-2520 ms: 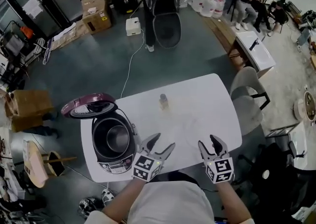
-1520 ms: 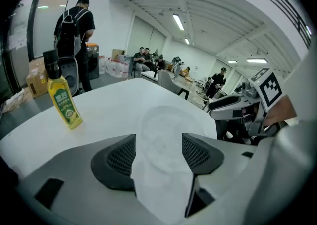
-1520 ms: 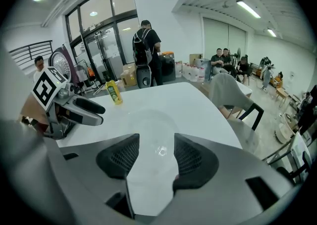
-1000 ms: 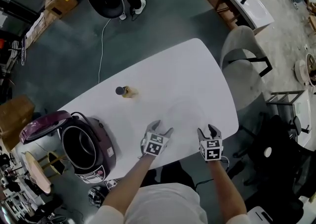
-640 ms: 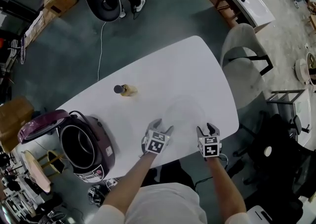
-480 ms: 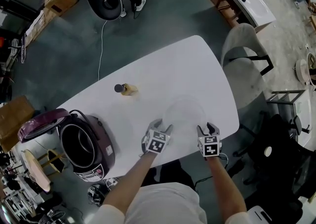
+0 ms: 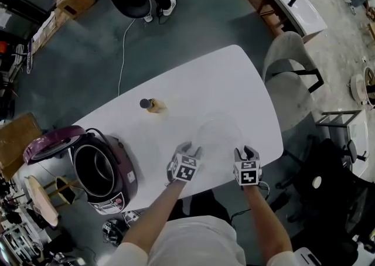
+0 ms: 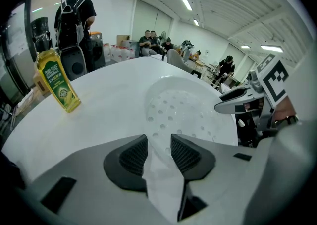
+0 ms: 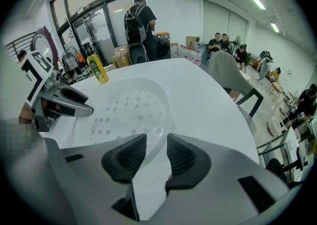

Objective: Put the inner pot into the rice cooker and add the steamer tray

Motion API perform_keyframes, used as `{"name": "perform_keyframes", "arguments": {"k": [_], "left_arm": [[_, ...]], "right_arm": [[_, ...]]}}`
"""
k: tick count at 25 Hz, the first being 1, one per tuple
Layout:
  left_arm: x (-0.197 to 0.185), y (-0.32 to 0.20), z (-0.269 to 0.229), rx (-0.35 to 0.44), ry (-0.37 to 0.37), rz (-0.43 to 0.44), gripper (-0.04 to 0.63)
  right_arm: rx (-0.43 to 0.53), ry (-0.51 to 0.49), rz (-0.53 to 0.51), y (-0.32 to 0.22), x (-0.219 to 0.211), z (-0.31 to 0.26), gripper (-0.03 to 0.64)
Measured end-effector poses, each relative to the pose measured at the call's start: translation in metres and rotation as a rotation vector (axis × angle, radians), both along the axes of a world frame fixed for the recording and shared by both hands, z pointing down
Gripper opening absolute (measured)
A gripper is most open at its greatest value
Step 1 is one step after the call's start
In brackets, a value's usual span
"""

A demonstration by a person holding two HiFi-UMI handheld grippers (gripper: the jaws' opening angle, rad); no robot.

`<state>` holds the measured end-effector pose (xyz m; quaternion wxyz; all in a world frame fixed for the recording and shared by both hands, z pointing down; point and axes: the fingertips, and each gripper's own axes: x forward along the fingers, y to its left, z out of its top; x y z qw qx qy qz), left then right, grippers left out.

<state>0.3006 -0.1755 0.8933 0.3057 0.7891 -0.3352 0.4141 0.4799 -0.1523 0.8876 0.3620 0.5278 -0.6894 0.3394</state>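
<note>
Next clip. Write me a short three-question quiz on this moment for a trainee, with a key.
1. What lies between the jaws of both the left gripper and the right gripper? A) a spoon B) the rim of the steamer tray C) nothing
2. True or false: the rice cooker is closed.
3. Name the thing standing on the table beyond the tray.
Key: 1. B; both pairs of jaws have just been closing around the rim, and the pads seem not yet to press on it. 2. False; its lid stands open. 3. The yellow bottle.
</note>
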Motion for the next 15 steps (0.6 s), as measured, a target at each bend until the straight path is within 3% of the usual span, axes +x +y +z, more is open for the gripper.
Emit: {"name": "perform_keyframes", "arguments": {"k": [15], "left_arm": [[-0.048, -0.003, -0.056, 0.071, 0.008, -0.087, 0.158]], "right_arm": [[0.053, -0.008, -0.108, -0.015, -0.047, -0.061, 0.143]]}}
